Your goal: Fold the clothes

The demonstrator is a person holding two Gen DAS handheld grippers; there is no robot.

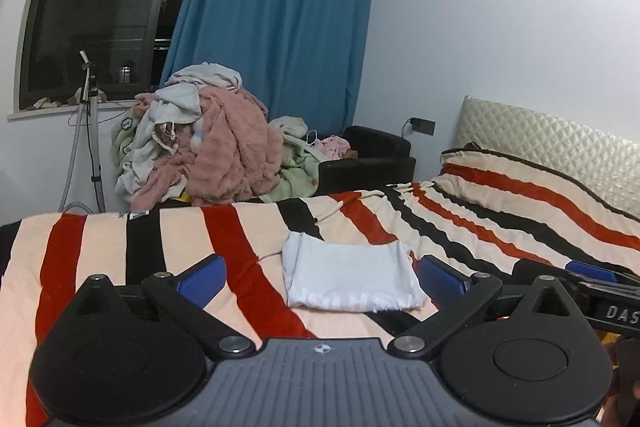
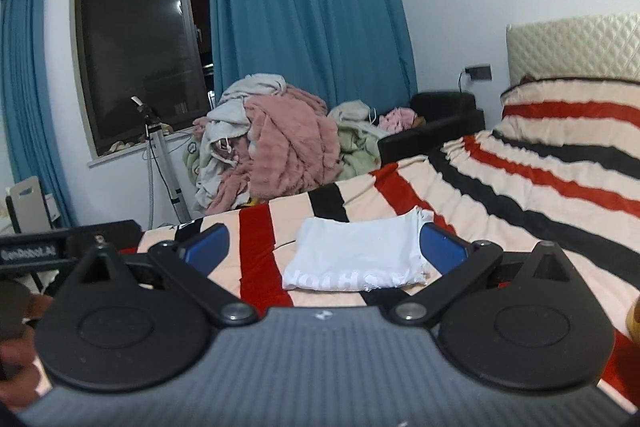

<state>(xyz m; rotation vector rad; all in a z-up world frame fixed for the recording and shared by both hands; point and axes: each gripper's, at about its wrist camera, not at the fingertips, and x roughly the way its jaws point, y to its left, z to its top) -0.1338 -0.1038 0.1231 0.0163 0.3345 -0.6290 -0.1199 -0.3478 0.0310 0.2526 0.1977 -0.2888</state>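
Note:
A folded white garment [image 1: 348, 277] [image 2: 360, 253] with faint lettering lies flat on the striped bed cover [image 1: 120, 247] [image 2: 520, 195]. My left gripper [image 1: 322, 273] hovers above the bed in front of it, jaws wide open with nothing between the blue pads [image 1: 202, 277]. My right gripper [image 2: 324, 247] is likewise raised and open, empty, its blue pads [image 2: 442, 247] framing the garment from a distance. Part of the right gripper [image 1: 596, 283] shows at the right edge of the left wrist view; the left gripper's body [image 2: 32, 251] shows at the left of the right wrist view.
A tall heap of unfolded clothes and pink blankets [image 1: 208, 139] [image 2: 276, 147] sits beyond the bed's far edge, under the window with blue curtains [image 1: 276, 11]. A black armchair [image 1: 372, 155], a standing pole [image 1: 94, 131], a striped pillow [image 1: 540, 179] and a quilted headboard [image 1: 560, 135] lie to the right.

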